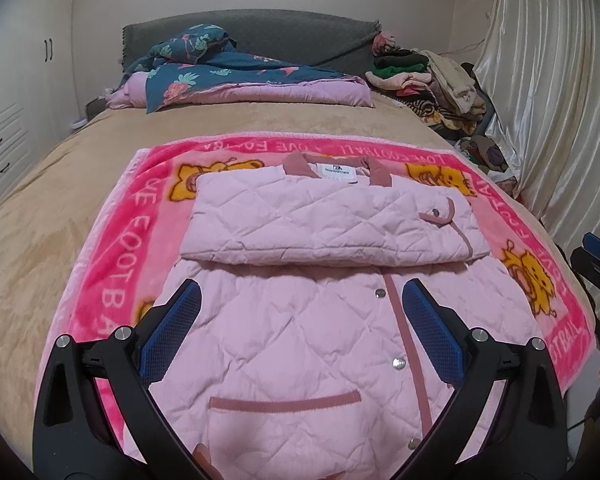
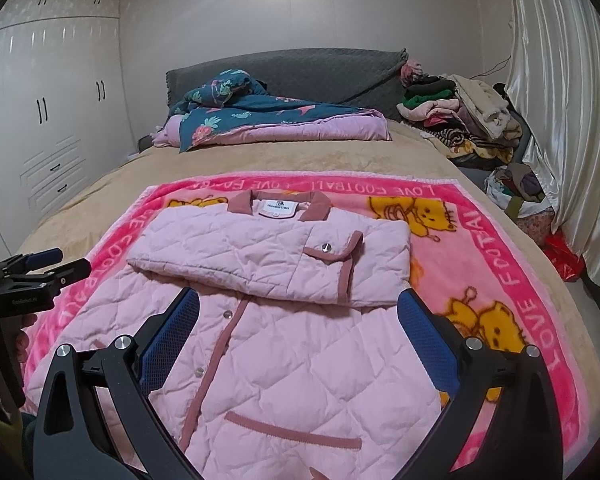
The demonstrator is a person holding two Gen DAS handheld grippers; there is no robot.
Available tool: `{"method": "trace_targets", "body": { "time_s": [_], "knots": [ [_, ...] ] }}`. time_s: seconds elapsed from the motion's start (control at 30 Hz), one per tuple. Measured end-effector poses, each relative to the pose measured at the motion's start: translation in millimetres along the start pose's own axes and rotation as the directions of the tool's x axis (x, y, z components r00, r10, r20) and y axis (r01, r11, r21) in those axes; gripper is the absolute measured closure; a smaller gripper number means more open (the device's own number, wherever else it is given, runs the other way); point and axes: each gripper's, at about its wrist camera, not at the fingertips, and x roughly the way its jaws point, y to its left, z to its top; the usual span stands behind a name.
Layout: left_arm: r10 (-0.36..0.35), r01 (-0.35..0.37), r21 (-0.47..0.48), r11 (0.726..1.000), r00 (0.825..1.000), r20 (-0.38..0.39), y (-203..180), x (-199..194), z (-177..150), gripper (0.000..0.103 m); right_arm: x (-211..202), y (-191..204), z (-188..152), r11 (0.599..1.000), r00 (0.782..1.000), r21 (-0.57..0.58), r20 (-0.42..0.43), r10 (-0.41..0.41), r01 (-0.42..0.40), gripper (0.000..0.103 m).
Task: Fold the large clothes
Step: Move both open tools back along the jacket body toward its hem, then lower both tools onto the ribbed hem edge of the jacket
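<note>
Your left gripper point(image 1: 300, 312) hangs above the lower half of the pink quilted jacket point(image 1: 300, 344), its blue-padded fingers point(image 1: 172, 332) spread wide with nothing between them. Your right gripper point(image 2: 296, 324) is released the same way, jaws apart over the jacket point(image 2: 300, 360), gripping nothing. The jacket lies front-up on the pink cartoon blanket point(image 1: 112, 280), collar point(image 1: 376, 172) pointing to 12 o'clock and hem toward you at 6 o'clock. Both sleeves are folded across the chest into a thick band point(image 1: 320, 228), with a snap-buttoned cuff point(image 1: 436, 213) showing toward 2 o'clock. A dusty-rose pocket trim point(image 1: 284, 402) sits low on the body, just left of the snap placket point(image 1: 400, 320). In the right wrist view your left gripper point(image 2: 56, 266) shows at 9 o'clock, off the jacket's edge; whether it touches the blanket point(image 2: 500, 280) you cannot tell. The blanket is spread on a tan bedspread point(image 1: 60, 200). At 12 o'clock a teal floral quilt point(image 1: 228, 68) lies against the grey headboard point(image 1: 300, 36), with a clothes pile point(image 1: 432, 80) at 1 o'clock.
</note>
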Motion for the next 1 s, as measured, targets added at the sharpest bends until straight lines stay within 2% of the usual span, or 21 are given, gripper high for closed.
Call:
{"method": "trace_targets", "body": {
  "time_s": [0.43, 1.0],
  "knots": [
    [0.012, -0.012, 0.002, 1.0, 0.999, -0.031, 0.4, -3.9, -30.3, 0.008, 2.2, 0.5, -20.8, 1.0, 0.999, 0.001, -0.039, 0.007, -0.007, 0.004],
    [0.074, -0.074, 0.001, 0.997, 0.993, -0.092, 14.1, 3.7, -72.7, 0.008, 10.1, -19.7, -61.0, 1.0, 0.994, 0.014, -0.105, -0.013, 0.015, 0.004]
  ]
}}
